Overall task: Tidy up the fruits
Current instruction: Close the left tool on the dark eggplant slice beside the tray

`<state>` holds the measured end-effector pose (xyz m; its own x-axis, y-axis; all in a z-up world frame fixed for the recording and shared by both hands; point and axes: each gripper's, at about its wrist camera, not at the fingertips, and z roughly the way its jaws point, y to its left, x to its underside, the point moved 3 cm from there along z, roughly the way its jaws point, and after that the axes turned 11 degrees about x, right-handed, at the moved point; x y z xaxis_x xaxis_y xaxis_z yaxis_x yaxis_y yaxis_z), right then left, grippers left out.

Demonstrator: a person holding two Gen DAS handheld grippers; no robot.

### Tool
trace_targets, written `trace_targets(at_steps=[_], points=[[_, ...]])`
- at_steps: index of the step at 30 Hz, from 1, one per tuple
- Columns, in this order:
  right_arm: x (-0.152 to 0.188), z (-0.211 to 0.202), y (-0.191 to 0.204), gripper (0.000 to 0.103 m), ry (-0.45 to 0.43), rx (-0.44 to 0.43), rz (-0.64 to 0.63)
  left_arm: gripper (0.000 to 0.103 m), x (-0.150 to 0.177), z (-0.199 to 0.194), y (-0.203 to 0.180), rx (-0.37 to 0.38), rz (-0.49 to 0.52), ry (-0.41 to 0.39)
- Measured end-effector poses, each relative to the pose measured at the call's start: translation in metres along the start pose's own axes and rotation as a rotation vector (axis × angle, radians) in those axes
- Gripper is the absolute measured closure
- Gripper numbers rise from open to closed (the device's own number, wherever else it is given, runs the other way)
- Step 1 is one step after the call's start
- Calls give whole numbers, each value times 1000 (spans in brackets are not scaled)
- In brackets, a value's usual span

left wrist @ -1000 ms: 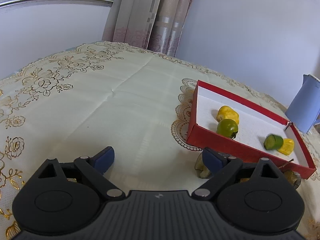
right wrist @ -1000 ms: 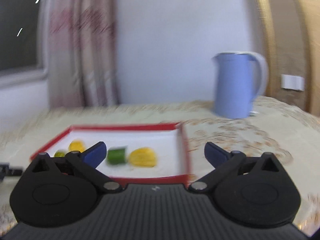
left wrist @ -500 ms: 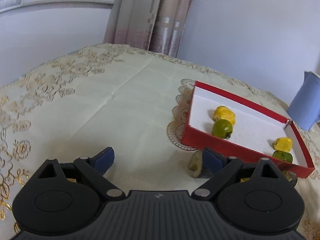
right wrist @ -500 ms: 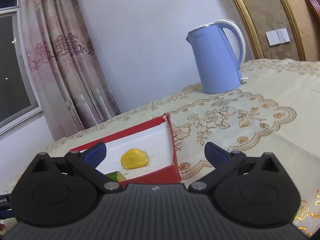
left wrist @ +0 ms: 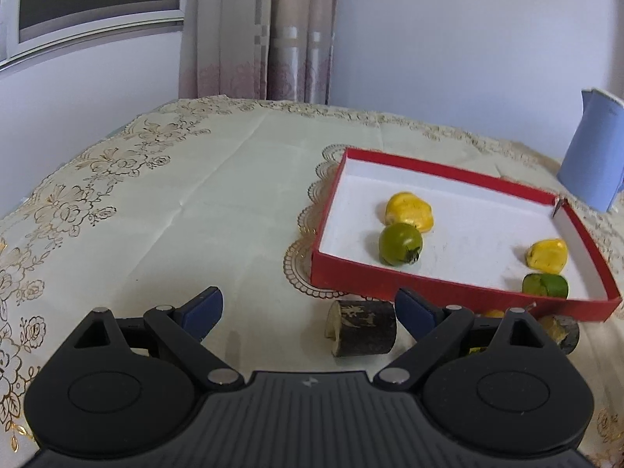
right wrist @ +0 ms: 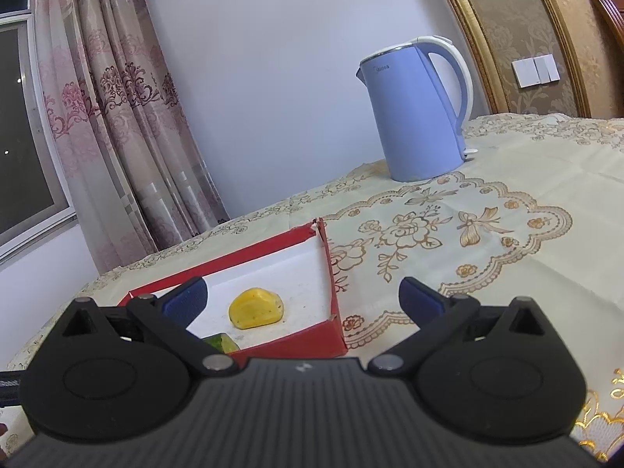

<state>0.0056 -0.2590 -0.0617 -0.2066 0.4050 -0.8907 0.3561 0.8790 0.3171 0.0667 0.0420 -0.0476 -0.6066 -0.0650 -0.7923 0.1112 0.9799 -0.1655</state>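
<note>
Both the left tongs (left wrist: pixel 308 306) and right tongs (right wrist: pixel 302 298) stood spread and empty. Four fruits already lay in the red tray (left wrist: pixel 460 290). Judging by the dark piece (left wrist: pixel 362 327) on the surface (left wrist: pixel 187 202) beside the left tongs, the next move called for closing on it.

Stuff you can't really make out

The kettle (left wrist: pixel 592 156) gets chopped by the left view's edge, and the right claw's (right wrist: pixel 302 298) finger covers most of the green fruit piece (right wrist: pixel 221 342), plus a dark chunk (left wrist: pixel 563 333) sits half hidden.

A table under a cream tablecloth (left wrist: pixel 218 195) with gold floral embroidery carries a shallow red cardboard tray (left wrist: pixel 448 286), a short bark-covered wooden log (left wrist: pixel 362 329) at its 6 o'clock, and a pale blue electric kettle (right wrist: pixel 417 117) at 2 o'clock.
</note>
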Motion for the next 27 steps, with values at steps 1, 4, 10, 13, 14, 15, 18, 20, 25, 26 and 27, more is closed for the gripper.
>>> trace_targets(at_steps=[1,4,10,13,14,15,18,20,25,26,27], points=[[0,0,0,0,2,0,0,7,1,2,-1,-3,7,9],[0,0,0,0,5,1,-1,7,1,6,-2,-9,12,22],[0,1,0,0,6,1,-1,7,5,16,2,-8,-5,50],[0,2,1,0,9,1,-1,7,6,20,5,7,-13,67],[0,2,1,0,9,2,-1,8,6,21,5,12,-16,72],[0,2,1,0,9,1,-1,10,8,22,5,17,-8,76],[0,2,1,0,12,1,0,15,10,21,2,16,18,71],[0,3,1,0,13,2,2,24,10,22,1,23,27,68],[1,3,0,0,14,1,1,47,12,21,-1,4,78,56],[1,3,0,0,15,1,1,49,12,21,-1,5,77,54],[1,3,0,0,16,1,0,56,12,20,0,8,79,50]])
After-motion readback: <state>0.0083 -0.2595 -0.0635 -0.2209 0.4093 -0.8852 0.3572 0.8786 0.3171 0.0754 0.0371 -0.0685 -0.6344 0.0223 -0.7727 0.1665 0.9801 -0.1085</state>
